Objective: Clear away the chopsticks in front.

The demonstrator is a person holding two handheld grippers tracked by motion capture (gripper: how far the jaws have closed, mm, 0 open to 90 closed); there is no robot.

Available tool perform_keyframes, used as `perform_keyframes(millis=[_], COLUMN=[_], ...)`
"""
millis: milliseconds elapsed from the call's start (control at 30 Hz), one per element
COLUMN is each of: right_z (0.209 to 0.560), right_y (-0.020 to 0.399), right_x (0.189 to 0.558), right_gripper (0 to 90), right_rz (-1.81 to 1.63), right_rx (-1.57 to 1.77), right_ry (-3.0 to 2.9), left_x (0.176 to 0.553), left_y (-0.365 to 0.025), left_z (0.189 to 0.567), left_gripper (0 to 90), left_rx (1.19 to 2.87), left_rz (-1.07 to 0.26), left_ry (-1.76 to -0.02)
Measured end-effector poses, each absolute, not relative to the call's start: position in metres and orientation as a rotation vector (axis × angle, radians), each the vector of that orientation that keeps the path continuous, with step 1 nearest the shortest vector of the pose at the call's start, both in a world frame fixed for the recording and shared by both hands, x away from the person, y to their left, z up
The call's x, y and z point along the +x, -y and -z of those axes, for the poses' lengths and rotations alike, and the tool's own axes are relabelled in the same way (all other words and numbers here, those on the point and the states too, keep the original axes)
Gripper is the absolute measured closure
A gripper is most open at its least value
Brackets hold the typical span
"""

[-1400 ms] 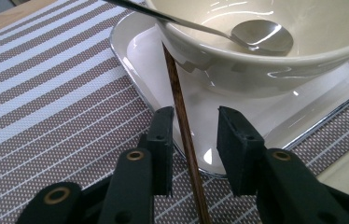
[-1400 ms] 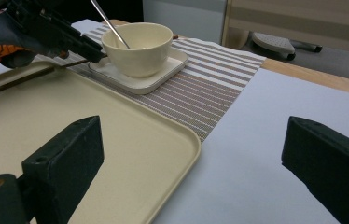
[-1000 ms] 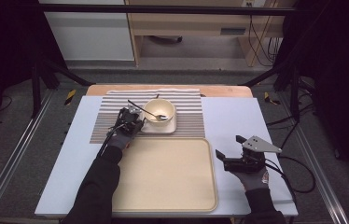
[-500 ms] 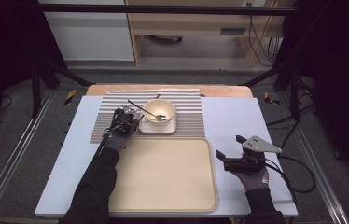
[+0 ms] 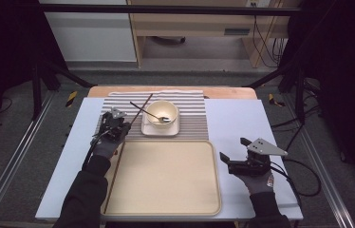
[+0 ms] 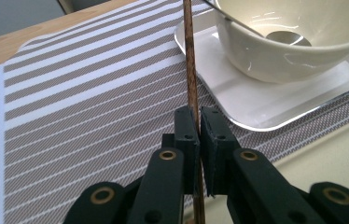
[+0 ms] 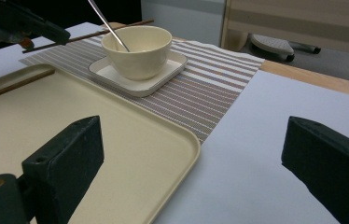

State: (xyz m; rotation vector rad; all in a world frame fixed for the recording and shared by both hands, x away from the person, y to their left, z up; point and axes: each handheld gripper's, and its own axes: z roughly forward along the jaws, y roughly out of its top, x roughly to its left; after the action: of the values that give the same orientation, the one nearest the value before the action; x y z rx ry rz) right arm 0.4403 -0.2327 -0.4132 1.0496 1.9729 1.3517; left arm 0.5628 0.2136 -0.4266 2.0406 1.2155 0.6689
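My left gripper [image 5: 115, 124] is shut on a thin brown chopstick [image 5: 142, 105] over the striped placemat [image 5: 190, 102], left of the bowl. In the left gripper view the two jaws [image 6: 199, 135] pinch the chopstick [image 6: 190, 65], which runs away past the cream bowl [image 6: 275, 56]. The bowl [image 5: 162, 113] stands on a white square saucer [image 5: 147, 129] and holds a metal spoon [image 5: 159, 117]. A second chopstick [image 5: 114, 178] lies along the left edge of the beige tray [image 5: 166, 180]. My right gripper [image 5: 230, 159] rests open and empty on the table, right of the tray [image 7: 116, 140].
A pale blue mat [image 5: 242, 123] covers the table, with a wooden edge [image 5: 223, 91] at the back. Black frame rails [image 5: 14, 161] run along both sides. A cable [image 5: 303, 183] trails from the right gripper. Beyond the table stands a wooden bench [image 5: 204, 23].
My left gripper has shifted a little to the left and risen slightly, carrying the chopstick with it. The right gripper has stayed where it was.
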Motion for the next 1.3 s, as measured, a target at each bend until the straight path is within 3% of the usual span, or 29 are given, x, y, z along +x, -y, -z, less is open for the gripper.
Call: perform_keyframes(millis=[1300], right_z=[0.411], right_y=[0.234], right_x=[0.437], right_gripper=[6.0], right_rz=[-1.351], right_rx=[1.036], right_ry=[-1.965], left_x=[0.475], left_y=[-0.259], left_z=[0.420], left_gripper=[85.4], left_rx=[1.985], left_rz=[-0.722], left_ry=[-1.247])
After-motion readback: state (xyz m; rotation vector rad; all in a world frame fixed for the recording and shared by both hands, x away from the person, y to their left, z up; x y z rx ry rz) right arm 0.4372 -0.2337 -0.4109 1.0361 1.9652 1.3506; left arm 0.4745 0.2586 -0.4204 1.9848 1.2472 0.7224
